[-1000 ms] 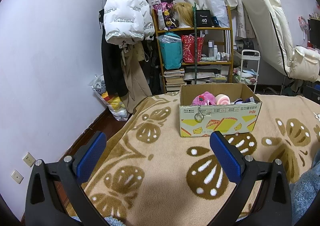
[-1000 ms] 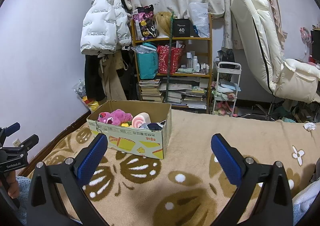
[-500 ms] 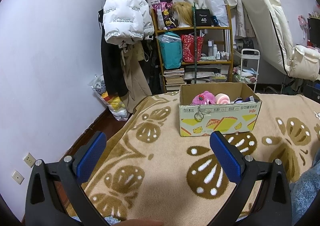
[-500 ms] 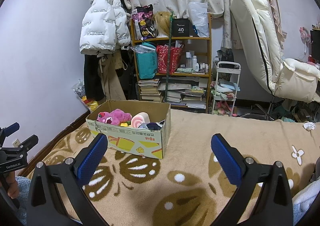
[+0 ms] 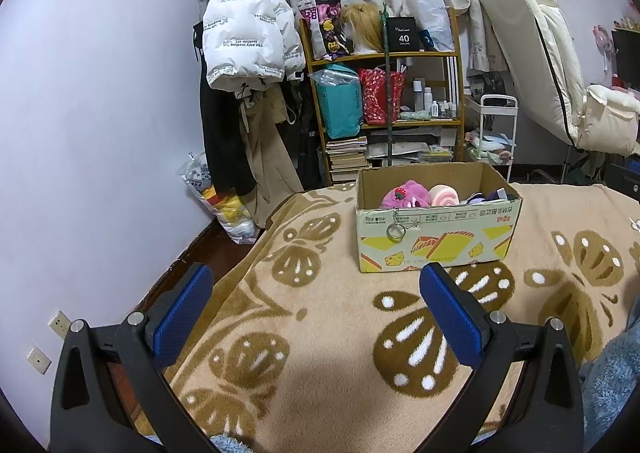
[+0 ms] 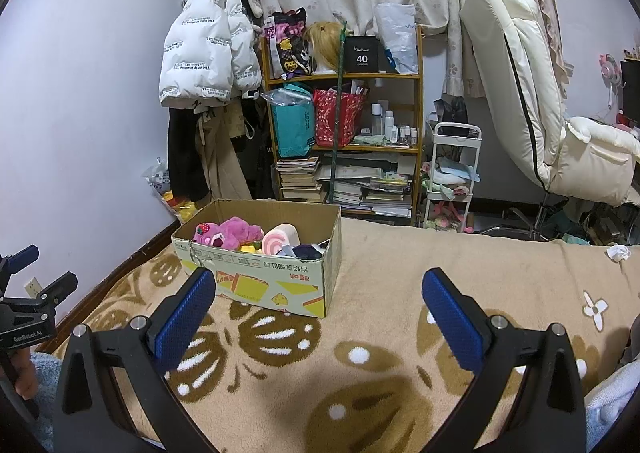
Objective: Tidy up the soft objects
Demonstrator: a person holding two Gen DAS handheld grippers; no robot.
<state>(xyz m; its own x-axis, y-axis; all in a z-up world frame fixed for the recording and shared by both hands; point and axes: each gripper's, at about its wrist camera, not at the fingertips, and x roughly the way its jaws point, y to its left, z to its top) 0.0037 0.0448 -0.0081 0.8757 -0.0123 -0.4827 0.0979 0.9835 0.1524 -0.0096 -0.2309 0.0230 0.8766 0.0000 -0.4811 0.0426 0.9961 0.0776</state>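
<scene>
Bedroom clutter frames the work area: a tan blanket (image 6: 380,277) with brown butterfly motifs covers the bed, and beyond it stand a wooden shelf (image 6: 344,133), a white trolley (image 6: 452,173) and a hanging white jacket (image 5: 248,41).

We hold the left gripper (image 5: 316,313) and the right gripper (image 6: 320,317) low over the blanket, each with fingers spread wide and nothing between them.

The cardboard box (image 6: 264,277) sits on the blanket ahead of both grippers, well apart from them. It contains a pink plush toy (image 6: 228,233), a pink-and-white swirl cushion (image 6: 280,241) and dark fabric (image 6: 306,251). We judge the box serves as the collection point, which explains its central position.

A key ring (image 5: 394,231) hangs over the box's front wall and could snag. A crumpled tissue (image 6: 618,251) lies far right. No loose soft object is visible on the blanket.
</scene>
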